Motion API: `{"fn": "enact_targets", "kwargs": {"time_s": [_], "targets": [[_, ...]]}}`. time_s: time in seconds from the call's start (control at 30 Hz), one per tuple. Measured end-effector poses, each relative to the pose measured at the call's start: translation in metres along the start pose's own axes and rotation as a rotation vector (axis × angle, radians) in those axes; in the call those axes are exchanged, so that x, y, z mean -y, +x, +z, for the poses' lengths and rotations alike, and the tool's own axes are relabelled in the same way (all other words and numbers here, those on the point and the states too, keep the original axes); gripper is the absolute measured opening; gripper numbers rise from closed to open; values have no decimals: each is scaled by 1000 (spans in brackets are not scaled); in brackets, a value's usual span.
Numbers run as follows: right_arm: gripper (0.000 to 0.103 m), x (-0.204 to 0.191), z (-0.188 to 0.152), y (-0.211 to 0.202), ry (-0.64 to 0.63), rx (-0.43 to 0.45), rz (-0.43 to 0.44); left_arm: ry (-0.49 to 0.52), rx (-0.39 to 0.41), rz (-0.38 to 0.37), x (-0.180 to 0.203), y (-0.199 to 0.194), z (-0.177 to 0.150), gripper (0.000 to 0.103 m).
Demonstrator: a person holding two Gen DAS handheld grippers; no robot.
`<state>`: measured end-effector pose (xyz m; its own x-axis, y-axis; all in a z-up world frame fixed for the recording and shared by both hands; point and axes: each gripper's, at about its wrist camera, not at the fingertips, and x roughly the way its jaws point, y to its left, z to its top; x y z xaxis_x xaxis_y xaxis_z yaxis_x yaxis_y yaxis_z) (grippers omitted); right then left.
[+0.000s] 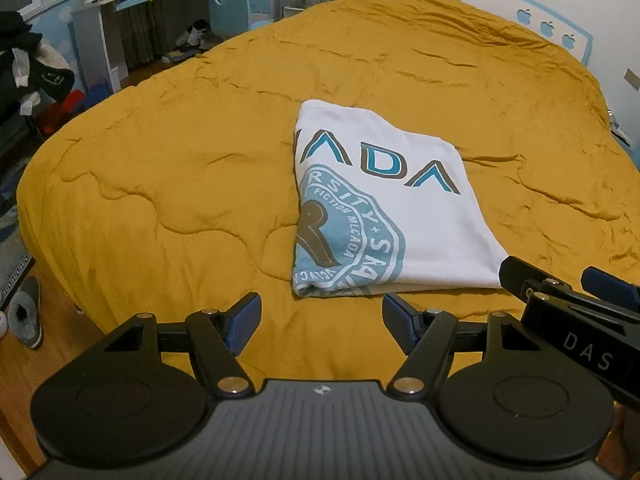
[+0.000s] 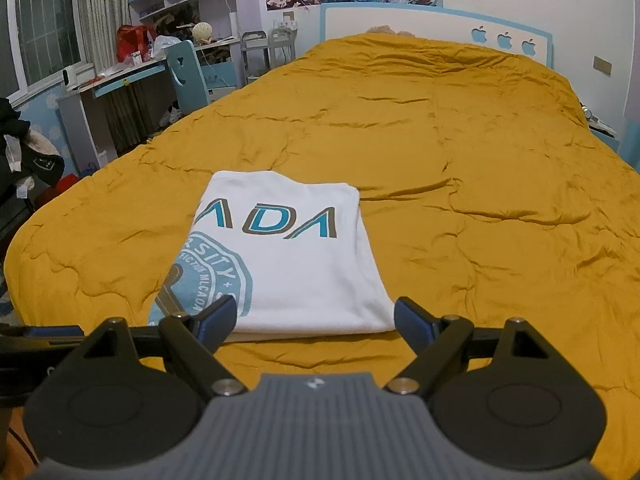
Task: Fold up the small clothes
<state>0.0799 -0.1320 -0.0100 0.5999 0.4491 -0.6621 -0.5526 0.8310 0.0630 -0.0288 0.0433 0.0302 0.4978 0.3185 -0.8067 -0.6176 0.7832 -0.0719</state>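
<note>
A white T-shirt (image 1: 400,208) with blue and brown print lies folded into a flat rectangle on the mustard bedspread (image 1: 180,168). It also shows in the right wrist view (image 2: 304,264). My left gripper (image 1: 320,312) is open and empty, just short of the shirt's near edge. My right gripper (image 2: 316,316) is open and empty at the shirt's near right corner. The right gripper also shows in the left wrist view (image 1: 560,280), beside that corner.
The mustard bedspread (image 2: 480,200) covers the whole bed. A white and blue headboard (image 2: 440,24) is at the far end. A desk (image 2: 120,84) and blue chair (image 2: 188,68) stand left of the bed. Grey slippers (image 1: 26,312) lie on the wood floor at the left.
</note>
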Motion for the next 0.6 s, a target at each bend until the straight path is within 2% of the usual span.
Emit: {"fn": "enact_targets", "kwargs": {"time_s": [0.6], "targets": [[82, 1, 0, 0, 5, -6, -6, 25, 17, 29, 5, 1, 1, 81]]}}
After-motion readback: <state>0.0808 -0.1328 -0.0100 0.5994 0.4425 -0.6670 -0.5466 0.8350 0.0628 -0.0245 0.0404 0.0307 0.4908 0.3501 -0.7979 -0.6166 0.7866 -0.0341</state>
